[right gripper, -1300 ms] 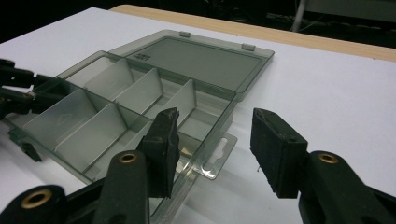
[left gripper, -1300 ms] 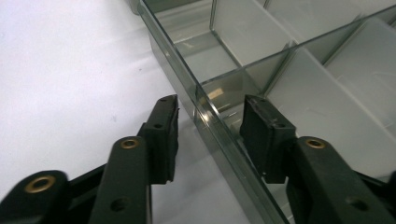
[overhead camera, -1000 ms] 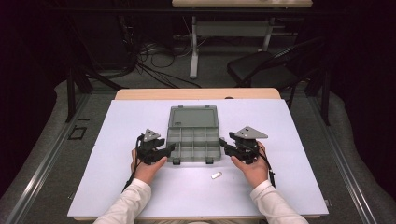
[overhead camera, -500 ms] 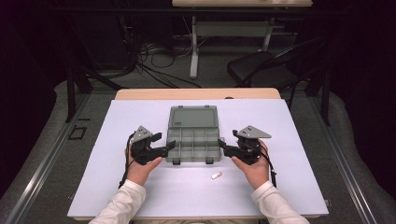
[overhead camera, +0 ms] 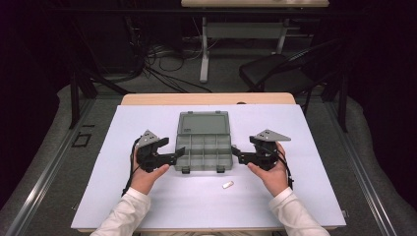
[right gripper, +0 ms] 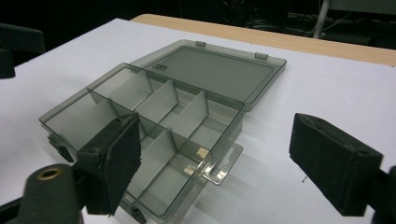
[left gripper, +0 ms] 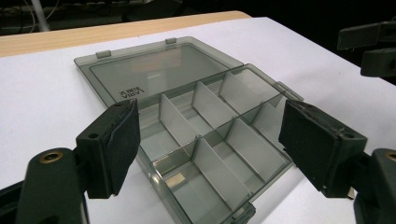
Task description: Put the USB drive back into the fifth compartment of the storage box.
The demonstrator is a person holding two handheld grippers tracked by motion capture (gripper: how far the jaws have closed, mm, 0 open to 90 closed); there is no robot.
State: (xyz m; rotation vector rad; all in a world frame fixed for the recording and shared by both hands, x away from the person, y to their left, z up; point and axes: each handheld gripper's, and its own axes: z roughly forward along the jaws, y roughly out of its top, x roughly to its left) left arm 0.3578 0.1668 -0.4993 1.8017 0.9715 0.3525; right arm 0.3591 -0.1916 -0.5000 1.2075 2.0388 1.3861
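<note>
Smoky grey clear plastic made up the compartment box (overhead camera: 203, 146), which lay on the white desk (overhead camera: 305, 196) between the two grippers, its lid (overhead camera: 203, 123) folded flat on the far side and its latches toward the person. Lid and tray together ran lengthwise away from the person, while the tray's own long axis ran across, from one gripper to the other. The left gripper (overhead camera: 178, 152) sat just beside the tray's left end, its jaws having just been opening; they stood wide, the pads (left gripper: 122, 140) clear of the plastic. Beyond the tray's right end the right gripper (overhead camera: 234, 150) mirrored it, jaws also just opened wide and gripping nothing. A small white piece (overhead camera: 226, 185) lay near the right gripper, on the person's side of it.
</note>
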